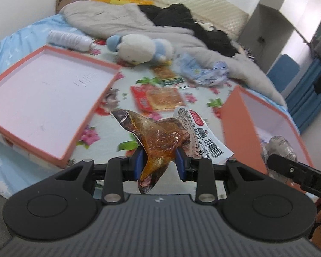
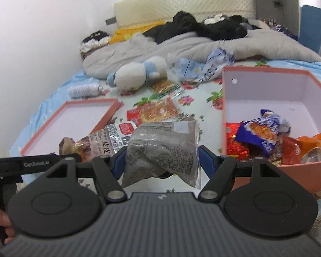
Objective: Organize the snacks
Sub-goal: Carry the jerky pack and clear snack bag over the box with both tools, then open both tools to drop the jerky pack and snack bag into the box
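Both grippers hang above a bed [image 1: 15, 49] with a flowered sheet, each carrying a snack.

The left gripper [image 1: 160, 162] has its jaws clamped on a clear amber-brown snack pouch [image 1: 160, 137], pinched at its narrow middle between the blue pads; its white label with a barcode sticks out to the right. In the right wrist view the same pouch shows at the near left, beside the shallow lid.

The right gripper [image 2: 162, 160] has its jaws clamped on a crumpled grey printed packet [image 2: 160, 147] that fills the gap between the pads, so they stand fairly wide.

To the left on the bed lies a shallow salmon-edged box lid [image 1: 53, 51], white inside. To the right stands the deeper salmon box [image 2: 265, 70], holding a pile of wrapped snacks, among them a blue-purple bag [image 2: 265, 132] and red and orange packets.

Between lid and box, a red-and-orange flat snack packet [image 2: 154, 112] lies on the sheet, with another small packet [image 2: 164, 87] just beyond it. Farther off are crumpled pale-blue wrappers [image 2: 203, 66], a white and blue plush toy [image 2: 137, 72], a white bottle [image 2: 83, 90] on its side, and a grey duvet [image 2: 182, 45] with dark clothes on it.
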